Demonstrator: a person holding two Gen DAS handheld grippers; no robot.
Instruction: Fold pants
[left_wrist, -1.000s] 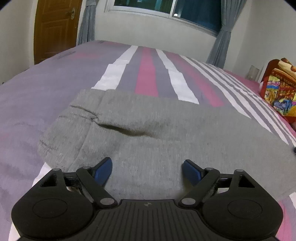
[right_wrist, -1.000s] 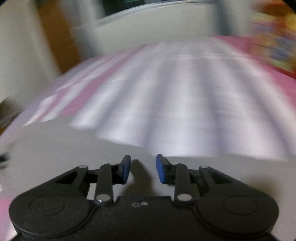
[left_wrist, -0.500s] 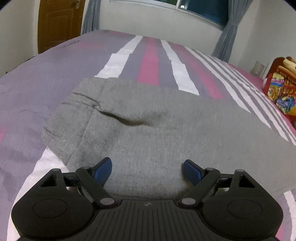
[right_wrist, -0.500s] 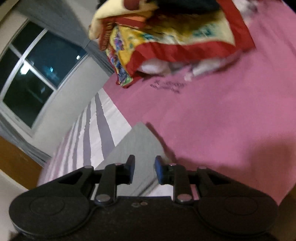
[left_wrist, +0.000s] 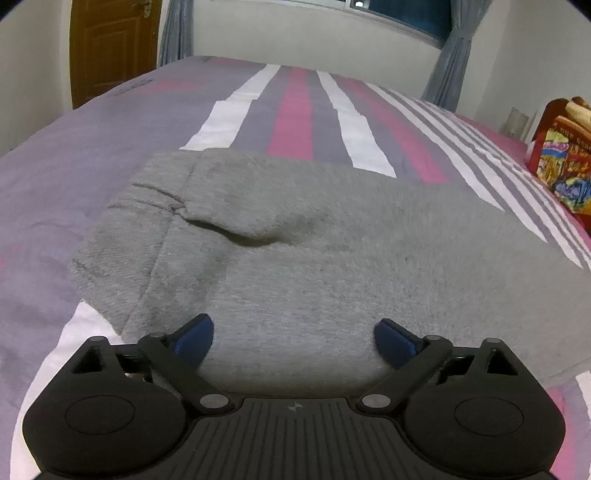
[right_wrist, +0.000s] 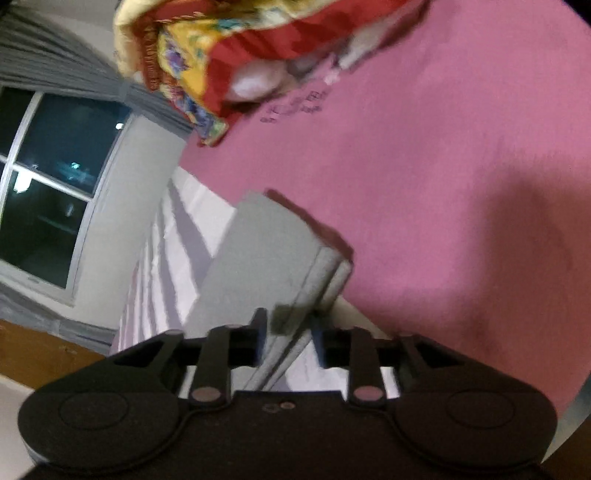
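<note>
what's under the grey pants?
The grey pants lie flat on the striped bedsheet, whose stripes continue beyond their far edge. Right view: cuff end over the sheet's pink part. Anything beneath the fabric is covered.

I make out printed lettering on the pink bedsheet (right_wrist: 424, 155), too blurred to read. I find no other writing.

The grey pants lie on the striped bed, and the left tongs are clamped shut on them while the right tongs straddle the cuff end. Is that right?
Not quite. The left tongs are wide open, their blue tips spread apart above the grey pants, as the left wrist view shows. The rest holds: the pants lie on the striped bed, and the right tongs straddle the layered cuff end.
</note>
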